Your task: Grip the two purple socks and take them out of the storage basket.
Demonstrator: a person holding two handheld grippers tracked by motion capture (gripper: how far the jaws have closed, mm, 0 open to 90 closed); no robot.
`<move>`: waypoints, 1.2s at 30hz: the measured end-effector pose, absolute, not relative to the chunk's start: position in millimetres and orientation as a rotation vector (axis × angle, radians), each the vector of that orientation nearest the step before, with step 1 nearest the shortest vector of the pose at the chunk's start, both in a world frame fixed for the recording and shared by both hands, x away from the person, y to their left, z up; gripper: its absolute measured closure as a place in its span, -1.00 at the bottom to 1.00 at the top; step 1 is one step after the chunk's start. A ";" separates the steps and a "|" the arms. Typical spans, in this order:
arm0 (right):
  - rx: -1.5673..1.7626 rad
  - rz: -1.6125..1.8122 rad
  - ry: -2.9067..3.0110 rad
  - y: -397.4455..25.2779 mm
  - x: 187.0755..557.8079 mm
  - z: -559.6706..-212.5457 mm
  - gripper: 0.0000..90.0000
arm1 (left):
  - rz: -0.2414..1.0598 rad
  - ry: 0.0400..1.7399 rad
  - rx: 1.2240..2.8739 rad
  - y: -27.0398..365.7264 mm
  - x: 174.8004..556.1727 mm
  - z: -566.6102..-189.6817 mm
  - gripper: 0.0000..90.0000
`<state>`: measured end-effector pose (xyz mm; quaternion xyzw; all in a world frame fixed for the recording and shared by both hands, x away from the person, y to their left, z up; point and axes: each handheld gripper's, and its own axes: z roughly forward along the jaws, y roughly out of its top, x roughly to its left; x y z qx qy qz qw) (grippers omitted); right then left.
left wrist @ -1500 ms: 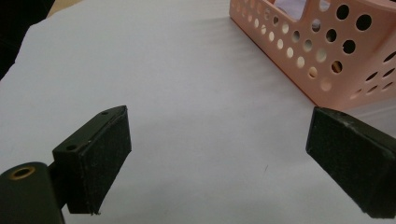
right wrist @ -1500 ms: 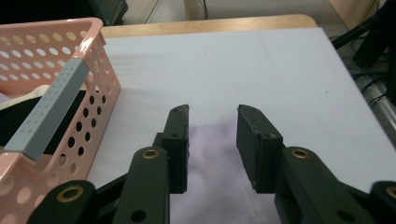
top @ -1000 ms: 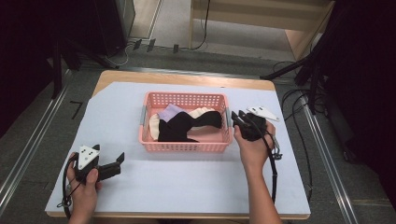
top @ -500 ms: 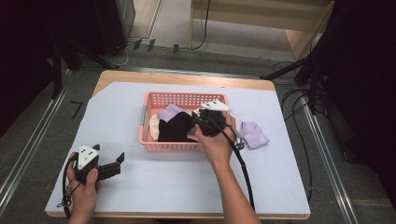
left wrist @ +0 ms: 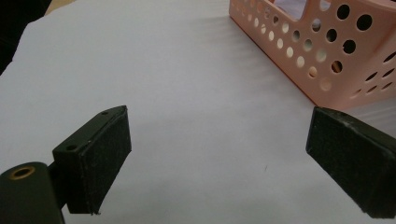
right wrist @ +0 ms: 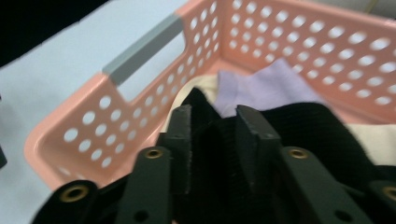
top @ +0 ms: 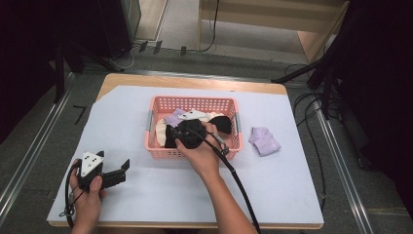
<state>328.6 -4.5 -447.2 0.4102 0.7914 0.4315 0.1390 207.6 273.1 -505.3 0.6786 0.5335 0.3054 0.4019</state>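
White sheeting covers the surface (top: 146, 204), pink basket (top: 192, 103) at centre. Right tool (right wrist: 212, 128) pinches a black sock (right wrist: 303, 130) inside the basket, dark and ribbed. Best lift straight up, clear of the rim. Left tool (left wrist: 219, 158) rests gaping, empty, near the front edge.

Perforated pink plastic basket (left wrist: 327, 51) is cut off by the left gripper view's top and right edges. In the high view, black knitted fabric (top: 171, 137) is partly hidden beneath the right hand (top: 202, 156).
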 end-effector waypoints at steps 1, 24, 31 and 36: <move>1.189 1.226 2.319 -1.9 328.5 -448.1 0.61 | 0.773 1.349 1.715 273.1 207.6 -505.4 -0.84; 1.525 1.001 1.930 -92.8 346.5 -439.8 0.84 | 0.772 1.351 1.714 273.0 207.5 -505.4 -0.84; 1.444 1.197 1.907 -83.0 345.9 -433.2 0.52 | 0.774 1.349 1.715 273.1 207.6 -505.4 -0.84; 1.353 1.207 2.049 -49.2 346.3 -433.3 0.61 | 0.772 1.351 1.713 273.0 207.4 -505.3 -0.84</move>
